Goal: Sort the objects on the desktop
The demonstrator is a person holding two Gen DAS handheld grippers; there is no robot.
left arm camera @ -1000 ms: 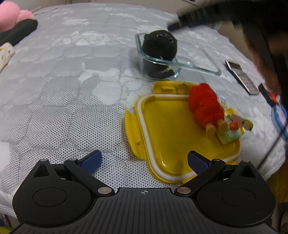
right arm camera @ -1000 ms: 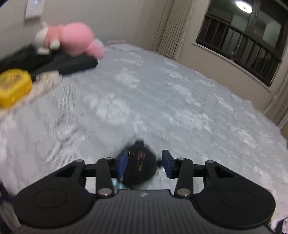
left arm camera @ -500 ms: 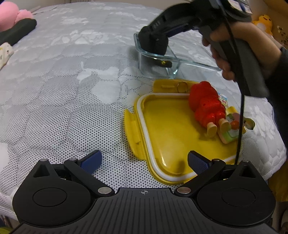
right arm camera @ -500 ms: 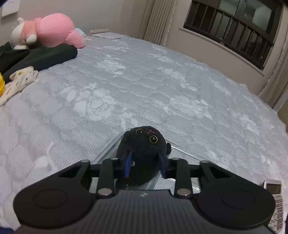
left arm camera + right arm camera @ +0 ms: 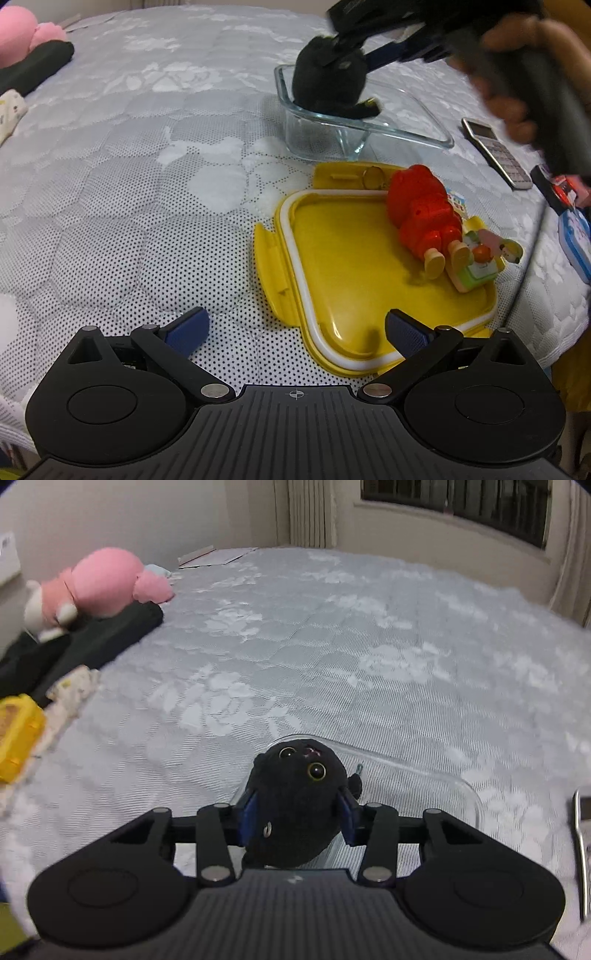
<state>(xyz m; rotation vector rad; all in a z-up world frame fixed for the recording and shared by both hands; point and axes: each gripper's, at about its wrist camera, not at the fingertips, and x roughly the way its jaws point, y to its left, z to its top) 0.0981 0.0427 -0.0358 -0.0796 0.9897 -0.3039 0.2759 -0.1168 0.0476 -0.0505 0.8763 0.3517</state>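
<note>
Black plush (image 5: pixel 299 794) in glass dish (image 5: pixel 406 123)

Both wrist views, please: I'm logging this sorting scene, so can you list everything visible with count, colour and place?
black plush toy: 1, black, at the near-left end of the glass dish, clamped by the right gripper
glass dish: 1, clear, on the bed behind the lid
yellow lid: 1, yellow with white seal, upturned on the bed
red figure: 1, red, lying on the lid's right side
small toy block: 1, green and pink, at the figure's feet
calculator: 1, silver, right of the dish
pink plush: 1, pink, far left on dark cloth
yellow box: 1, yellow, left edge
bedcover: 1, grey-white
left gripper: 1, black with blue pads, open, empty
right gripper: 1, black, shut on the plush
hand: 1, holding the right gripper
</note>
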